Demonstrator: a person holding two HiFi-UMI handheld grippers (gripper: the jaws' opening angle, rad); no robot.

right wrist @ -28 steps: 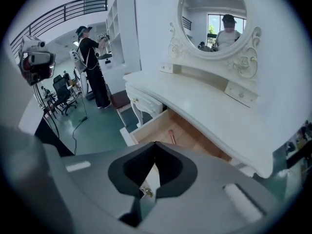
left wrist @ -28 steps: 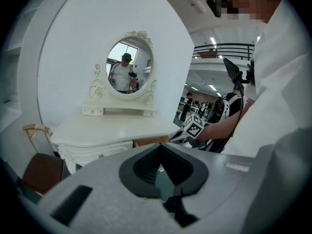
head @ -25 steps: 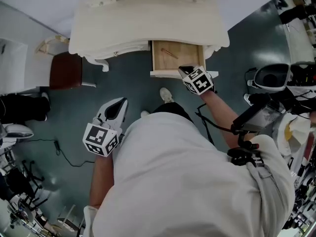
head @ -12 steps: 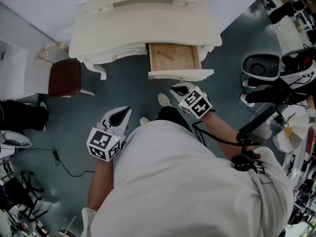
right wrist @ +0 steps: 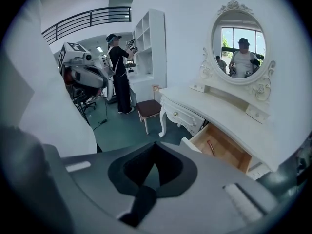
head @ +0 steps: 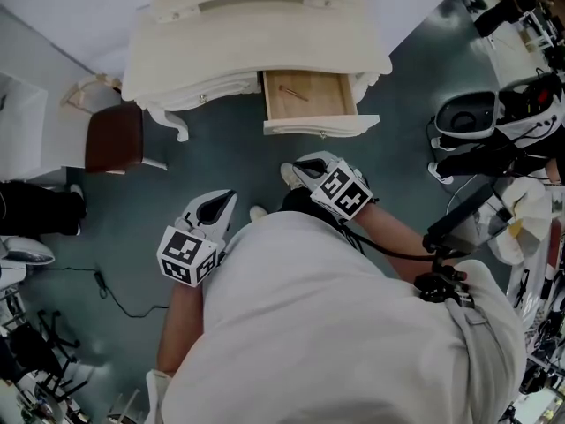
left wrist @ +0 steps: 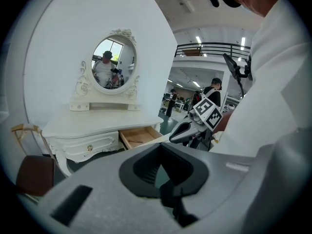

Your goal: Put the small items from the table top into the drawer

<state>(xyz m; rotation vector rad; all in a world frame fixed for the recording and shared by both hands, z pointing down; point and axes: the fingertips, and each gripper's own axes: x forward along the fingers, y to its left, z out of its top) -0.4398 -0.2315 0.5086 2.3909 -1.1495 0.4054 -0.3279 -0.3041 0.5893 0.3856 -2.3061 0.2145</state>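
A thin reddish-brown stick (head: 294, 92) lies slantwise on the pale wood floor of the open drawer (head: 320, 129), at the right of the desk (head: 256, 42). The right tool (head: 302, 168), at the drawer front a second ago, has drawn back near the person. It and the left tool (head: 223, 200) are pressed together, empty.

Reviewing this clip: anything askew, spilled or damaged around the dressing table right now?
Nothing stands out. The white dressing table has its wooden drawer pulled open, with a thin reddish stick lying slantwise on its floor; no spill or damage shows.
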